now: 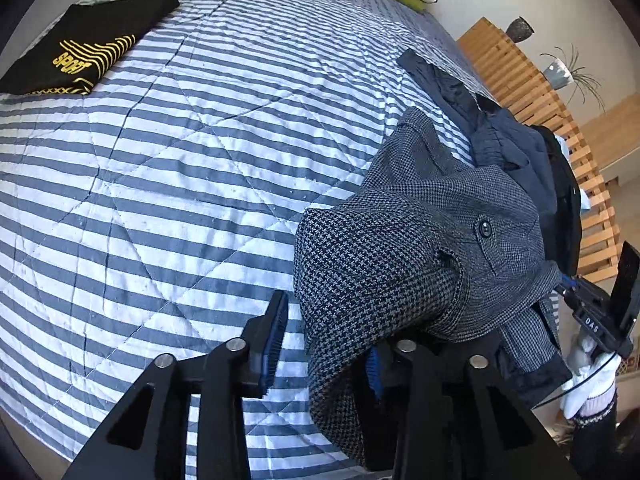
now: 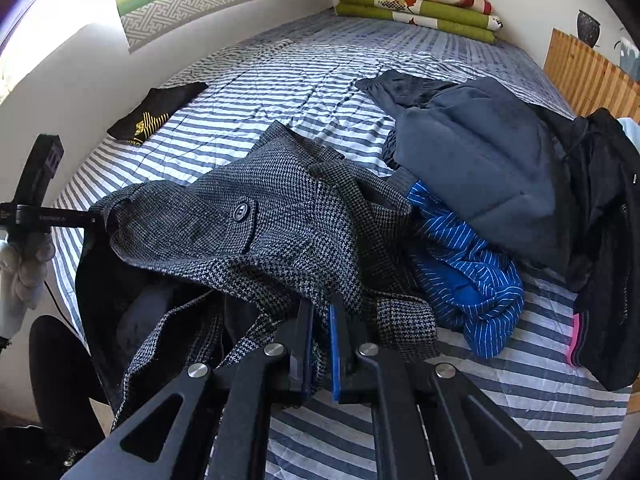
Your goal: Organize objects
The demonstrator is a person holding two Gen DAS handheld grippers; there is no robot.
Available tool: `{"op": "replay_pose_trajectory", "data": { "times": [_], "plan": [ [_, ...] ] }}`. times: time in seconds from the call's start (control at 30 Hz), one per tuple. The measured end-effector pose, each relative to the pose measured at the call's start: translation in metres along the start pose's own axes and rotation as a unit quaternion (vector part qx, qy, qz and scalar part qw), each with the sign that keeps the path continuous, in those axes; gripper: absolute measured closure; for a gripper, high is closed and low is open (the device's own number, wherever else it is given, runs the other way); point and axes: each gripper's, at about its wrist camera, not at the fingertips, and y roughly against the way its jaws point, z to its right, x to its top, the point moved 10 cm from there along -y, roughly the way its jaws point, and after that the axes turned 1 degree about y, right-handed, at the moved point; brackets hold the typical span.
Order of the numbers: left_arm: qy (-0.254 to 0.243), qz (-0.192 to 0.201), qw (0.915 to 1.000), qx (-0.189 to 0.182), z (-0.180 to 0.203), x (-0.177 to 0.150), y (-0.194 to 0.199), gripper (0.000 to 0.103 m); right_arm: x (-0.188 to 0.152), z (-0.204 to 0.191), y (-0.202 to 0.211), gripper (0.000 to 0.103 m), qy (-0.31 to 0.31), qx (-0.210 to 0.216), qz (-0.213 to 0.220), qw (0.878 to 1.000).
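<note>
A grey houndstooth garment (image 1: 400,260) with a dark button hangs lifted above the striped bedspread (image 1: 180,160). My left gripper (image 1: 328,332) stands open. Its left pad (image 1: 276,340) is bare, and the cloth drapes over the right finger and hides it. In the right wrist view the same garment (image 2: 260,248) stretches across the bed's near edge. My right gripper (image 2: 322,320) is shut on a fold of it. The right gripper (image 1: 564,286) also shows pinching the garment's far edge. The left gripper (image 2: 94,220) touches the garment's left corner.
A folded black shirt (image 2: 156,114) with yellow print lies at the far left of the bedspread (image 2: 500,392). Navy (image 2: 480,160), blue-striped (image 2: 468,264) and black (image 2: 608,220) clothes are piled on the right. Folded green blankets (image 2: 416,4) lie at the head. A wooden slatted frame (image 1: 532,92) borders the bed.
</note>
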Motion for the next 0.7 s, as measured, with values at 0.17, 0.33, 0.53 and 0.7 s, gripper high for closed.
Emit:
{"op": "replay_pose_trajectory", "data": {
  "times": [0.17,0.33,0.53,0.7],
  "plan": [
    [-0.053,0.045,0.996,0.056,0.004,-0.024,0.032,0.038,0.009,0.002,0.007,0.097,-0.016,0.009,0.009,1.0],
    [-0.152,0.085,0.9765,0.128,0.02,-0.04,0.065,0.036,0.025,0.002,0.008,0.097,-0.022,0.012,0.014,1.0],
    [-0.268,0.066,0.9496,0.149,0.072,-0.055,0.038,0.028,0.044,0.002,0.009,0.097,-0.041,0.021,0.019,0.999],
    [-0.303,0.034,0.9319,0.196,0.083,-0.038,-0.025,0.043,0.045,0.003,0.024,0.097,-0.053,0.032,0.028,0.998]
  ]
}}
